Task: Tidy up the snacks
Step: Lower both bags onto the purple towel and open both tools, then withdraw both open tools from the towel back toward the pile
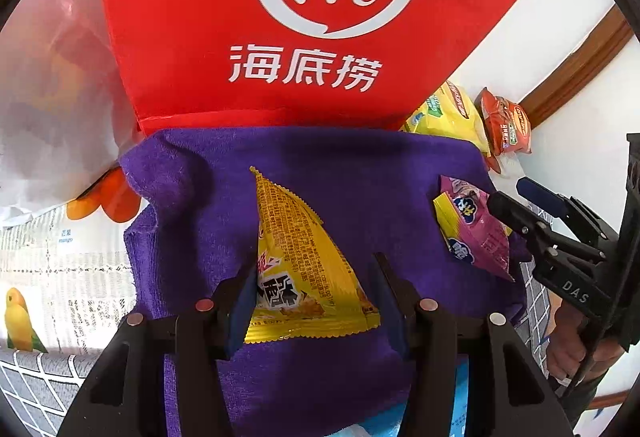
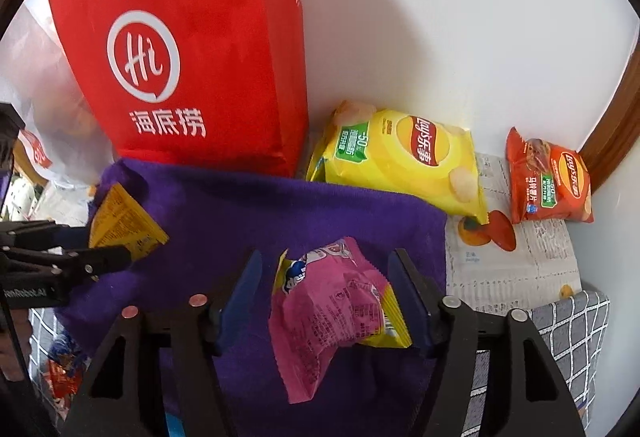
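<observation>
The left gripper point(image 1: 312, 301) pinches the yellow packet point(image 1: 304, 265) at lower centre, while the right gripper point(image 2: 326, 301) stands wide around the pink packet point(image 2: 328, 313), apparently releasing it onto the purple cloth point(image 2: 248, 213).

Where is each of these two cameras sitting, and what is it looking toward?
Left wrist: on the left gripper, looking down past its fingers at a yellow snack packet on the purple towel; the right gripper and a hand show.
Right wrist: on the right gripper, over a pink snack packet.
Shared: towel, red bag, both packets.
</observation>
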`<state>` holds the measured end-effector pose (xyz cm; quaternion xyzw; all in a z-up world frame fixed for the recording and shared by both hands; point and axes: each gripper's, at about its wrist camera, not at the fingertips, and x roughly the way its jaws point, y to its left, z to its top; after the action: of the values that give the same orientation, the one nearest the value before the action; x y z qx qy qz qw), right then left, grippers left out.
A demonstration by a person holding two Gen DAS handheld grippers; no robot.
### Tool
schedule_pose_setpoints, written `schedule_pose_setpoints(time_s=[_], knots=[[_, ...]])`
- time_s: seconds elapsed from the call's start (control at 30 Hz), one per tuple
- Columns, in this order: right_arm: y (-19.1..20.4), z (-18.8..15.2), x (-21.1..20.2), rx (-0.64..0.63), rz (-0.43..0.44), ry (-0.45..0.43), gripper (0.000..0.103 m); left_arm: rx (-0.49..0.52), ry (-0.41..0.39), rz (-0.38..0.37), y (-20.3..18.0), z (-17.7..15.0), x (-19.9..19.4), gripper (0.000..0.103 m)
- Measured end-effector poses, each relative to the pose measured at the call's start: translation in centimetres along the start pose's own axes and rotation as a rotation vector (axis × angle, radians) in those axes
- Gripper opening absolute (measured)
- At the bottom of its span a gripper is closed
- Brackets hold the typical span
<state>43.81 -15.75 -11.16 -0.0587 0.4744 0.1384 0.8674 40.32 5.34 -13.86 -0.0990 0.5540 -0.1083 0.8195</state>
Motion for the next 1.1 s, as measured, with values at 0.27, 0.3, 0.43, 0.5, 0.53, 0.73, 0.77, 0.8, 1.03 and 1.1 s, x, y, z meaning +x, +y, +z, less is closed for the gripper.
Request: schedule_pose_setpoints(time_s=[0.27,0.3,0.43,0.5,0.53,0.73,0.77,0.8,1.03,1.1], knots=[[0.0,0.3,-0.9,0.046,0.008,-0.007,0.073,0.014,-0.022,0.016,-0.3,0.2,-0.6,0.068],[0.0,0.3,-1.0,0.050,0.006,-0.005,0.075,0.016,-0.033,0.018,-0.3,0.2,-0.9,0.071],[-0.4,0.4,-1.6,0.079,0.014,-0.015,0.078,0.013,-0.057,0.029,-0.1,0.3,-1.9,0.073],[-0.6,0.5,-1.9,0.091,0.020,-0.016,0.080,0.008,-0.062,0.031,-0.1,0.4,-2.3,0.073],[-0.6,0.5,-2.2,0.091,0.013,-0.018,0.080,0.006,-0.067,0.032,-0.1,0.5,-2.5,0.073],[-0.6,0.7,-4.1,0.122,-0.055,-0.079,0.082,0.014,-0.119,0.048,-0.2,0.6,-4.0,0.073],[-0.7,0.7,-4.5,0.129,-0.039,-0.098,0.083,0.019,-0.139,0.053,-0.2,0.5,-4.4,0.073],[-0.7,0.7,-4.7,0.134,-0.024,-0.113,0.085,0.025,-0.160,0.065,-0.3,0.4,-4.8,0.073],[-0.5,-0.2,-5.4,0.154,0.070,-0.131,0.086,0.053,-0.211,0.088,-1.0,0.3,-6.5,0.073],[-0.3,-0.7,-5.5,0.149,0.069,-0.119,0.086,0.051,-0.218,0.083,-1.0,0.3,-6.9,0.073]])
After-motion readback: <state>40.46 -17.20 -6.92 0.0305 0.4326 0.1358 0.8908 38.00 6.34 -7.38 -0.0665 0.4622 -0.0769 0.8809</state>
